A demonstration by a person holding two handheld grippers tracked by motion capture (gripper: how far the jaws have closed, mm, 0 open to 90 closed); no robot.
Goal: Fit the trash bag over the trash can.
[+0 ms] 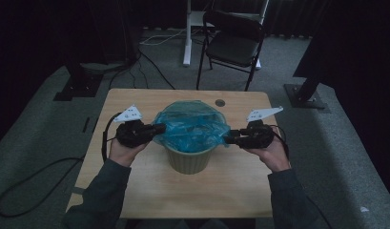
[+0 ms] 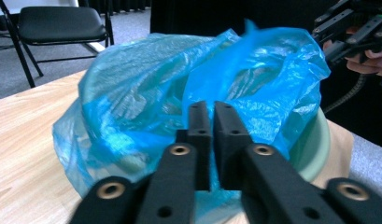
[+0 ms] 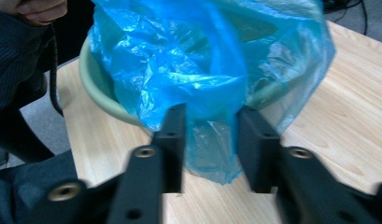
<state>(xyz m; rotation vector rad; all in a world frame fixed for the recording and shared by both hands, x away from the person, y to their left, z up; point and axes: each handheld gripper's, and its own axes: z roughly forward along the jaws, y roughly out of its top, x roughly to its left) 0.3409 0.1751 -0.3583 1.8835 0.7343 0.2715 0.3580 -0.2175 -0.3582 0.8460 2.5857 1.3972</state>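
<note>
Left tongs [image 2: 212,135] are pinching the blue bag [image 1: 192,125] tight; right tongs [image 3: 211,140] are straddling a fold, spread. One-sided pulling is risking a tear or tipping the bin [image 1: 190,160].

Left forearm: comes in from the bottom edge, angled inward.
Left gripper [image 1: 157,129]: level, pointing right, its 2 jaws closed together.
Right gripper [image 1: 230,139]: level, pointing left, its 2 jaws parted.
Hands: level with each other, well apart.
</note>
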